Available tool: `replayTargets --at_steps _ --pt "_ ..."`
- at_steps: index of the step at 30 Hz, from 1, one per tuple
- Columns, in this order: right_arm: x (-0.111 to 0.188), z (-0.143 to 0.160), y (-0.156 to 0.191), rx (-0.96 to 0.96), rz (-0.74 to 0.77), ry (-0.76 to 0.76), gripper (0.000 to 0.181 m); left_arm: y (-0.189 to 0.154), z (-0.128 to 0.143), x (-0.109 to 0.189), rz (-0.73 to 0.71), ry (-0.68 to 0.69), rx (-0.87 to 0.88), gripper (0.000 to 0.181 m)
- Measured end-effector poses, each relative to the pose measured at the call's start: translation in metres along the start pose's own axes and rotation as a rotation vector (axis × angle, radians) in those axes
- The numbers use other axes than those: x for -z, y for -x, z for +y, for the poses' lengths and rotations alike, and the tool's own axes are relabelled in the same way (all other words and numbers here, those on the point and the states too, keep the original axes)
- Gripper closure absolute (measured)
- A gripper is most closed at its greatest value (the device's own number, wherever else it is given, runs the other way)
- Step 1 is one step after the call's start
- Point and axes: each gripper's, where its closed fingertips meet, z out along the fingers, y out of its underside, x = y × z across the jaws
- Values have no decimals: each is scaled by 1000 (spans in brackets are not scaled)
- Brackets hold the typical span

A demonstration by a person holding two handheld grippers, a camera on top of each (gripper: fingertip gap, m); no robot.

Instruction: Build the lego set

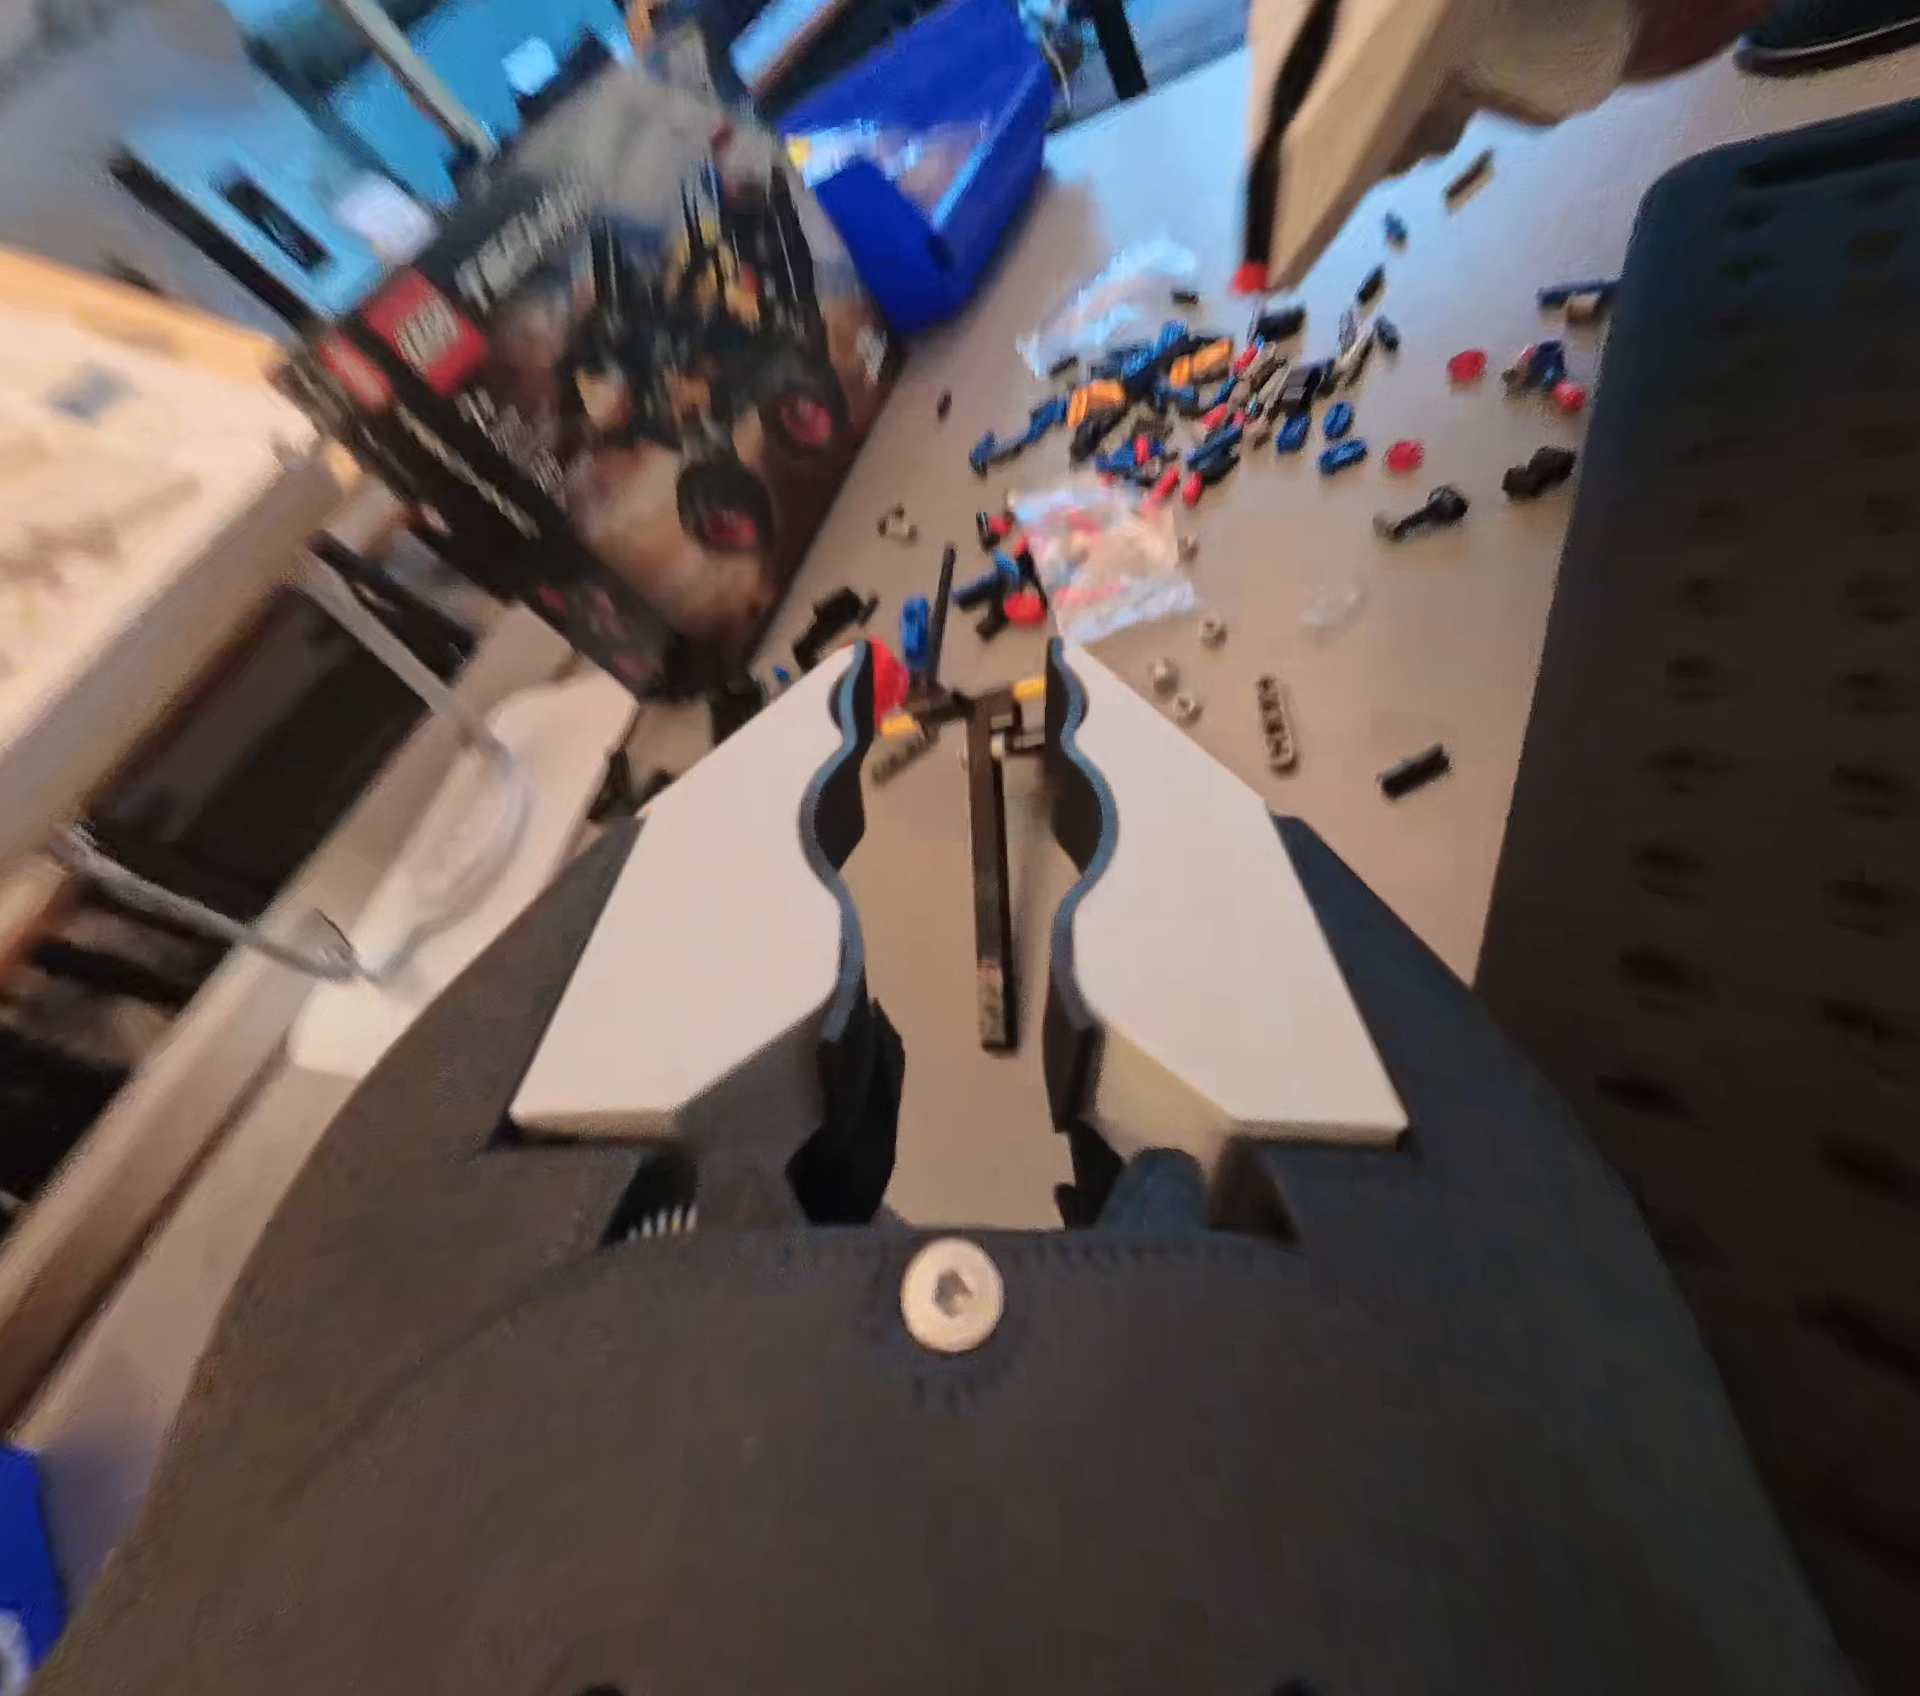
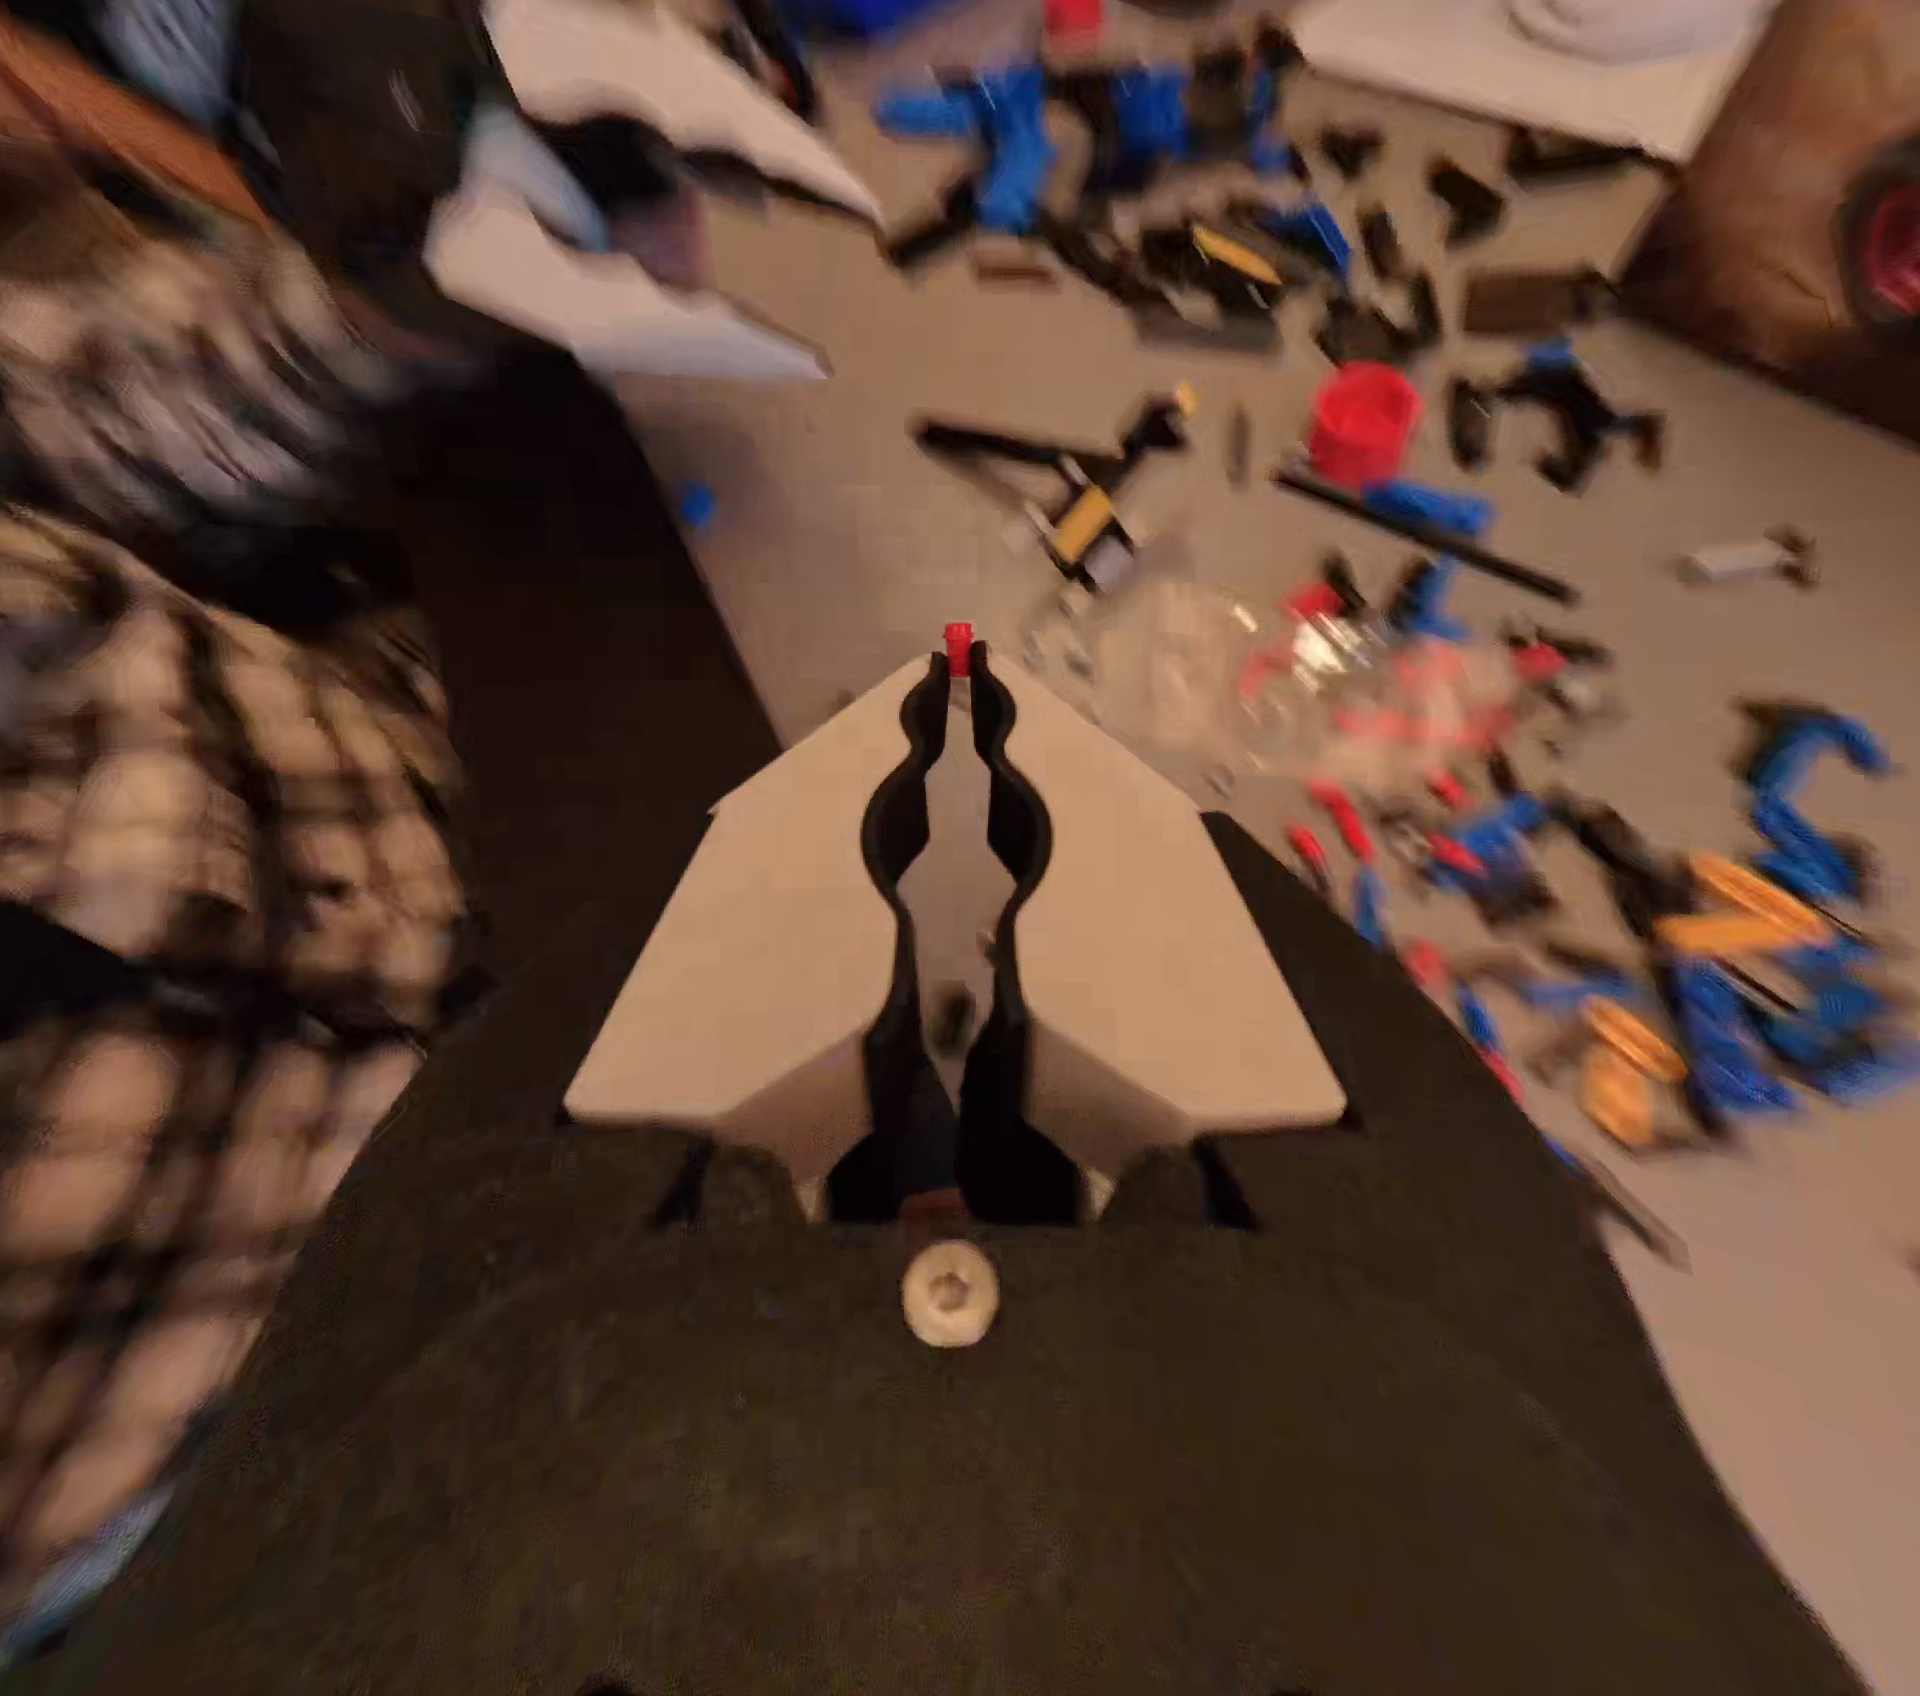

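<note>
We log the left gripper [image 1: 956,680] spread partway, its tips resting against either side of a small black assembly [image 1: 987,773]: a long black beam running back between the fingers, with a cross-piece and yellow ends at the tip line. We cannot tell from this view whether the tips actually press on it or merely flank it. The assembly lies over the grey counter [image 1: 1351,711].

Ahead and left of the left gripper stands the set's box [image 1: 623,399], tilted in the view, and behind the box a blue bin [image 1: 935,192]. Ahead and right we see the scattered pile of loose pieces [image 1: 1226,410], blue, black, red and orange, with a clear plastic bag [image 1: 1112,566] nearer the tips. At far right a dark perforated chair back [image 1: 1714,815] fills the edge.

The right gripper [image 2: 958,670] is nearly pressed together, pinching a small red pin [image 2: 958,647] that stands upright at the very tips, above the counter edge. Ahead and right of it lies the same black assembly with yellow parts [image 2: 1081,493], with a red cylinder [image 2: 1361,420] just beyond. The view is motion-blurred, so finer pieces are not resolvable.
</note>
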Motion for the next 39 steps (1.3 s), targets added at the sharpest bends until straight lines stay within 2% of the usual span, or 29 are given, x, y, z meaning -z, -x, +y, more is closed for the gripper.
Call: replayTargets --at_steps 2,4,7,12,19,23,29,33,39 --pt "-14 -24 16 -70 -61 -140 178 -8 -22 4 -37 -75 -100 155" --pt "-29 -37 31 -131 -136 -219 178 -16 -36 8 -51 -122 -176 158" --pt "-45 -50 43 -210 -216 -303 178 -19 -38 7 -49 -114 -222 162" --pt "-54 -64 56 -282 -306 -385 178 -14 -42 8 -94 -119 -229 173" --pt "-62 -60 55 -269 -265 -353 178 -18 -37 0 -117 -67 -371 174" --pt "-68 -50 53 -218 -210 -277 178 -27 -26 -3 -63 -13 -480 175" --pt "-79 -37 53 -207 -214 -204 177 -35 -8 -4 61 51 -601 177" --pt "-81 -36 51 -232 -232 -213 177 -33 -6 -7 58 45 -613 176" --pt "-76 -46 39 -338 -235 -305 178 -25 -15 -8 -7 -5 -464 165"
